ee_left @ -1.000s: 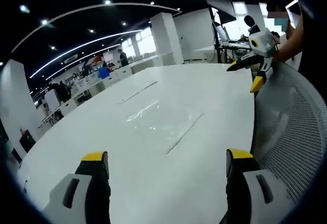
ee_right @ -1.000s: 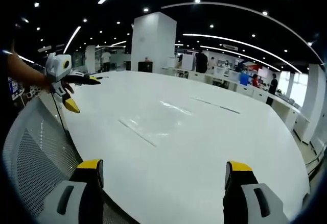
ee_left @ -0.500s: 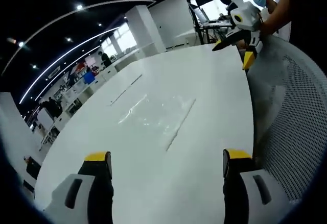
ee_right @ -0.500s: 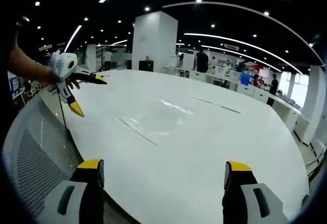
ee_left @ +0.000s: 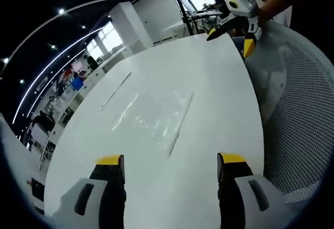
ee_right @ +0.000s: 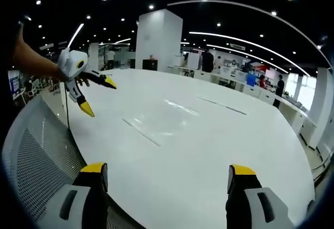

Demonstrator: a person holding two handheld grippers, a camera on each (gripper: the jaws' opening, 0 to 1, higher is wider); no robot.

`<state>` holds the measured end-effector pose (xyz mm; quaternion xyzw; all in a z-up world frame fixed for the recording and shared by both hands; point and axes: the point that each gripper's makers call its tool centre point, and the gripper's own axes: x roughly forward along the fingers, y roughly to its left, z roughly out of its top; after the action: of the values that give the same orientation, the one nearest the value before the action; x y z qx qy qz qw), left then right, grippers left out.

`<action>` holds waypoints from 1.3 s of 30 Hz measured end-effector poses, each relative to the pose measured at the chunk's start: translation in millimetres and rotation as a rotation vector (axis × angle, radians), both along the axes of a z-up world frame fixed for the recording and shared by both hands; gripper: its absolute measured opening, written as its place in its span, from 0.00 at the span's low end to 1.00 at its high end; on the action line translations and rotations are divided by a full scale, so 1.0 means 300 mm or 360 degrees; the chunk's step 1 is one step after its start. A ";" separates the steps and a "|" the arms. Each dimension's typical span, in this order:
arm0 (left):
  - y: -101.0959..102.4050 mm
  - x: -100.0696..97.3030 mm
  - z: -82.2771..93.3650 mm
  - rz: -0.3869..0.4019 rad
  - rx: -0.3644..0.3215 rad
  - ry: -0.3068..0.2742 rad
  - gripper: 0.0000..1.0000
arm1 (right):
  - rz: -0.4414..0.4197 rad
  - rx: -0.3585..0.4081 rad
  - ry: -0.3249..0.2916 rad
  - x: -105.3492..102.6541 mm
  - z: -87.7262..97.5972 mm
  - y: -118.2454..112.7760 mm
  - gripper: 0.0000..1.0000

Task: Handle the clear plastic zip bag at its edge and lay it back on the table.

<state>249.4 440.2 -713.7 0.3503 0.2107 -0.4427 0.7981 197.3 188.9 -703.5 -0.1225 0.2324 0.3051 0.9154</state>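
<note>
While the clear plastic zip bag [ee_left: 152, 118] lies flat on the white table [ee_left: 209, 83], both grippers hover above the tabletop with nothing between their jaws. In the left gripper view the left gripper [ee_left: 171, 162] stands with its yellow-tipped jaws spread wide, and the bag rests just beyond them, near the middle of the table. Its straight zip edge [ee_left: 180, 124] runs as a thin line from close to the jaws away toward the far side, so the bag's long axis points away from this gripper, leaning a little to the right in that view. The right gripper [ee_left: 232, 28] appears at the top of the same view, jaws apart, over the table's edge beside a white mesh chair back [ee_left: 302, 114]. In the right gripper view the right gripper [ee_right: 166, 170] is likewise wide open, the bag [ee_right: 156, 124] shows as a faint glossy sheet ahead, and the left gripper [ee_right: 96, 94] comes in from the left with a hand [ee_right: 62, 75] on it, jaws splayed, near the table's edge and apart from the bag.
</note>
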 end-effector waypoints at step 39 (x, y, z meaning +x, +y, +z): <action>-0.070 0.086 -0.092 -0.0305 0.0313 0.0061 0.34 | -0.0014 -0.0003 0.0033 -0.001 -0.011 -0.008 0.93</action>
<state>275.2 419.3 -741.1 0.4368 0.2338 -0.5006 0.7099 197.1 186.6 -706.8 -0.1193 0.2428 0.3021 0.9141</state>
